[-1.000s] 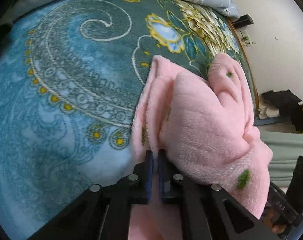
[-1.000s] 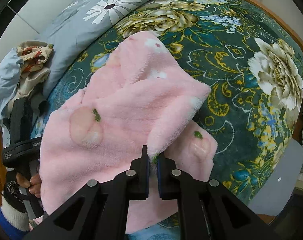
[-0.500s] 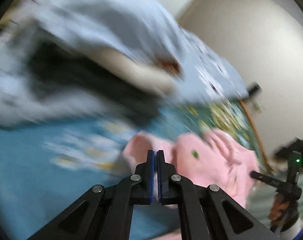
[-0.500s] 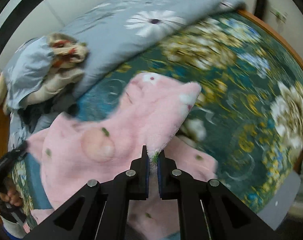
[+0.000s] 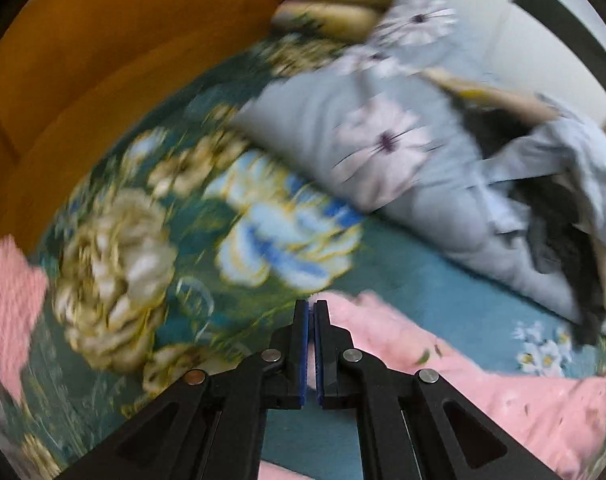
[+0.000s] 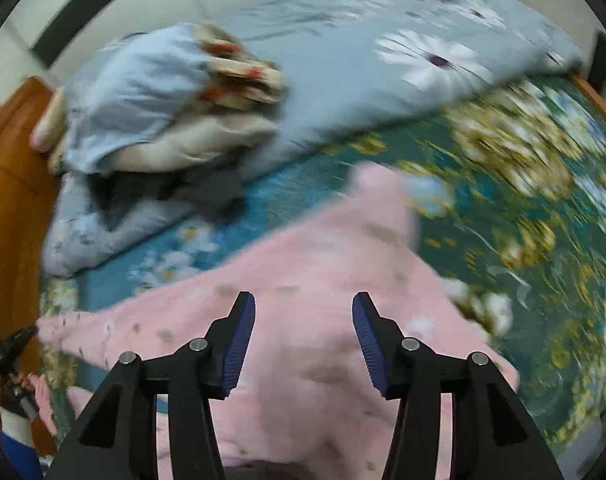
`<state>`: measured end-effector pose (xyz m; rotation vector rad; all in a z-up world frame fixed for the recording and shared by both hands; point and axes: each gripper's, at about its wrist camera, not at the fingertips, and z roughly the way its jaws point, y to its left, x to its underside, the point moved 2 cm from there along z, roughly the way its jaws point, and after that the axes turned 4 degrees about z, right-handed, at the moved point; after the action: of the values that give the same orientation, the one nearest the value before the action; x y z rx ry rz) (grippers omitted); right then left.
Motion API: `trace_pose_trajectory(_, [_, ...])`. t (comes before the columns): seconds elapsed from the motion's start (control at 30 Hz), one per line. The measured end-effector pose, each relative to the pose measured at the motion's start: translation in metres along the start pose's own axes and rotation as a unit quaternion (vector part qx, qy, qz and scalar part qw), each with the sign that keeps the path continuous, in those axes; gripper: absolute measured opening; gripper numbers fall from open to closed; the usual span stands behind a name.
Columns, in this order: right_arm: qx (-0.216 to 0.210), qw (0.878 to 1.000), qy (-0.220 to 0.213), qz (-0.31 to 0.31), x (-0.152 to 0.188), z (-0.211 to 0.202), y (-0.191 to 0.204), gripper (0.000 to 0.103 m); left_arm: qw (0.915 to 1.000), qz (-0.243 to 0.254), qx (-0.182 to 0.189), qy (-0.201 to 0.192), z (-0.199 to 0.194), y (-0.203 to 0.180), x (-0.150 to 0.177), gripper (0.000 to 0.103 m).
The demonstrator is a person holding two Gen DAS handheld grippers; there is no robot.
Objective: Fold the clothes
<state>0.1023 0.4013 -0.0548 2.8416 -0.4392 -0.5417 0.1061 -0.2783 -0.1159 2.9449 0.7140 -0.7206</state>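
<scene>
The pink fleece garment (image 6: 311,280) lies spread across the bed (image 6: 543,240), on its teal floral blanket, with one pointed end reaching toward the grey daisy-print duvet (image 6: 383,64). The right hand-held gripper (image 6: 304,336) hangs over it, jaws opening, nothing pinched between the blue pads. The left hand-held gripper (image 5: 310,344) is closed; through the blur it seems to pinch the garment's edge. A heap of clothes (image 6: 163,92) sits on the duvet.
</scene>
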Motion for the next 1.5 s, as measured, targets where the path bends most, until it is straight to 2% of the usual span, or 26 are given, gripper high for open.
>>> trace_pose_trajectory(0.07, [0.023, 0.999, 0.007, 0.041, 0.006, 0.002, -0.031, 0.052, 0.9997, -0.02, -0.005, 0.013, 0.011, 0.009, 0.006, 0.003])
trace_pose_trajectory(0.13, [0.04, 0.996, 0.011, 0.078, 0.012, 0.001, -0.057, 0.052, 0.9992, -0.038, 0.006, 0.008, 0.008, 0.016, 0.006, 0.003])
trace_pose_trajectory(0.23, [0.044, 0.992, 0.01, 0.115, 0.015, -0.001, -0.081, 0.052, 0.9988, -0.047, 0.015, -0.006, -0.005, 0.017, 0.001, 0.003])
trace_pose_trajectory(0.4, [0.005, 0.988, -0.006, 0.153, -0.01, 0.012, -0.083, 0.053, 0.9991, -0.035, 0.02, -0.012, -0.019, 0.01, -0.003, 0.003])
trace_pose_trajectory(0.5, [-0.022, 0.983, -0.011, 0.18, -0.035, 0.032, -0.076, 0.056, 0.9985, -0.048, 0.025, -0.011, -0.024, 0.012, 0.0, 0.003])
trace_pose_trajectory(0.6, [-0.029, 0.981, -0.003, 0.192, -0.055, 0.055, -0.064, 0.056, 0.9968, -0.071, 0.036, -0.011, -0.033, 0.018, 0.004, 0.003])
trace_pose_trajectory(0.7, [-0.01, 0.982, 0.015, 0.187, -0.067, 0.075, -0.052, 0.054, 0.9952, -0.085, 0.046, -0.014, -0.043, 0.023, 0.007, 0.003])
trace_pose_trajectory(0.73, [0.005, 0.982, 0.024, 0.187, -0.068, 0.08, -0.05, 0.047, 0.9945, -0.091, 0.05, -0.017, -0.047, 0.024, 0.007, 0.003])
trace_pose_trajectory(0.77, [0.017, 0.981, 0.03, 0.19, -0.069, 0.084, -0.048, 0.018, 0.9938, -0.096, 0.054, -0.019, -0.05, 0.026, 0.008, 0.003])
trace_pose_trajectory(0.8, [0.021, 0.98, 0.029, 0.198, -0.068, 0.083, -0.048, 0.009, 0.993, -0.101, 0.058, -0.021, -0.054, 0.028, 0.008, 0.003])
trace_pose_trajectory(0.87, [0.017, 0.977, 0.011, 0.214, -0.067, 0.073, -0.048, 0.007, 0.9904, -0.116, 0.069, -0.03, -0.062, 0.033, 0.01, 0.003])
trace_pose_trajectory(0.93, [0.006, 0.977, -0.028, 0.211, -0.067, 0.048, -0.048, 0.006, 0.9874, -0.132, 0.078, -0.039, -0.071, 0.04, 0.013, 0.003])
trace_pose_trajectory(1.0, [-0.008, 0.976, -0.071, 0.207, -0.068, 0.012, -0.049, 0.006, 0.9838, -0.154, 0.082, -0.041, -0.084, 0.05, 0.02, 0.003])
trace_pose_trajectory(1.1, [-0.045, 0.966, -0.14, 0.211, -0.05, -0.056, -0.053, 0.006, 0.9772, -0.185, 0.094, -0.045, -0.117, 0.065, 0.035, 0.003])
trace_pose_trajectory(1.2, [-0.035, 0.963, -0.184, 0.194, -0.044, -0.104, -0.058, 0.006, 0.9828, -0.157, 0.088, -0.04, -0.139, 0.07, 0.036, 0.003])
trace_pose_trajectory(1.27, [-0.022, 0.962, -0.2, 0.185, -0.046, -0.124, -0.061, 0.006, 0.9854, -0.141, 0.089, -0.034, -0.129, 0.068, 0.026, 0.003])
trace_pose_trajectory(1.3, [-0.014, 0.964, -0.192, 0.185, -0.052, -0.118, -0.061, 0.006, 0.9849, -0.141, 0.096, -0.027, -0.116, 0.065, 0.021, 0.003])
trace_pose_trajectory(1.4, [0.009, 0.971, -0.152, 0.182, -0.07, -0.085, -0.054, 0.006, 0.9843, -0.144, 0.1, 0.019, -0.053, 0.049, 0.008, 0.003])
trace_pose_trajectory(1.5, [0.036, 0.975, -0.111, 0.187, -0.082, -0.042, -0.046, 0.006, 0.9813, -0.157, 0.08, 0.078, 0.018, 0.037, 0.001, 0.003])
